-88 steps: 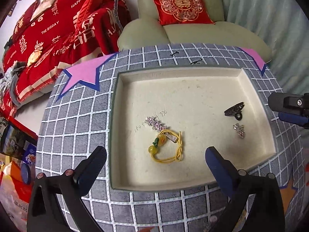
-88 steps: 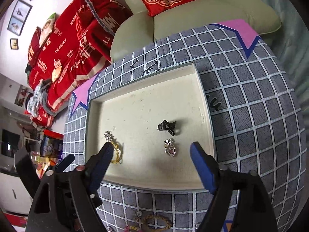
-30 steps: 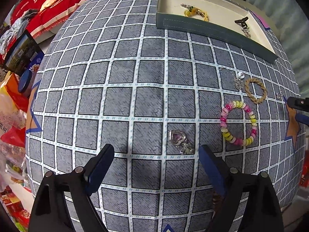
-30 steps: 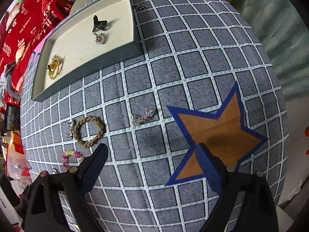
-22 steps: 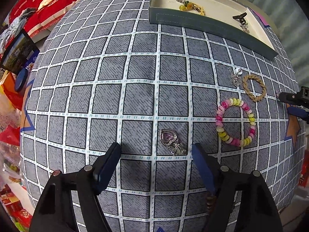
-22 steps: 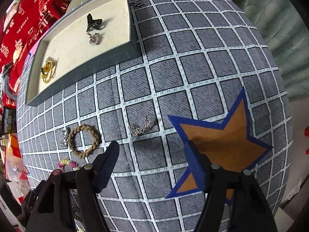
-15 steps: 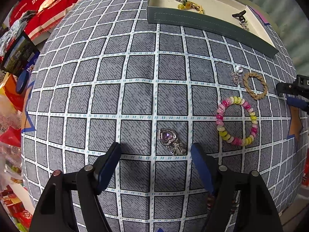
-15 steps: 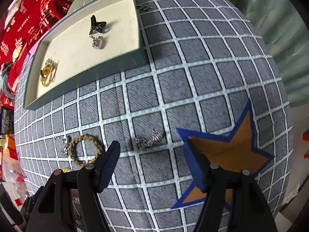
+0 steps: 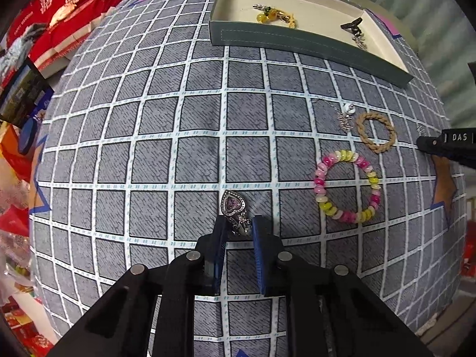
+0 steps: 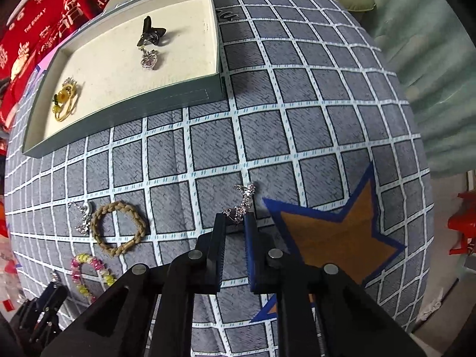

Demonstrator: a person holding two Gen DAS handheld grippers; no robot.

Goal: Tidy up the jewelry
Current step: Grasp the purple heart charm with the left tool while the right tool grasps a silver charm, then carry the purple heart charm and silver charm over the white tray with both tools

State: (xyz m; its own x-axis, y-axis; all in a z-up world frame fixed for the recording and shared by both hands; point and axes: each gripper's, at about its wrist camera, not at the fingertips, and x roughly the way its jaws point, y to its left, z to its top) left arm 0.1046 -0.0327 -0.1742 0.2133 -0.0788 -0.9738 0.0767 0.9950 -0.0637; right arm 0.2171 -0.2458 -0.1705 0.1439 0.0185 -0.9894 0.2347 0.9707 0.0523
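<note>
Grey checked cloth (image 9: 148,136) covers the table, with a grey-green tray (image 9: 297,41) at its far side already holding a yellow cord bracelet (image 10: 64,101), a black clip (image 10: 150,32) and a small heart charm (image 10: 148,59). Low over the cloth, the left gripper (image 9: 239,229) is pinched onto the tail of a purple heart pendant (image 9: 233,205) (heart poking out ahead). The right gripper (image 10: 235,220) is likewise clamped on a silver chain piece (image 10: 244,200) beside the brown star (image 10: 336,238). A beaded bracelet (image 9: 346,190) and braided ring (image 9: 376,132) lie between them.
</note>
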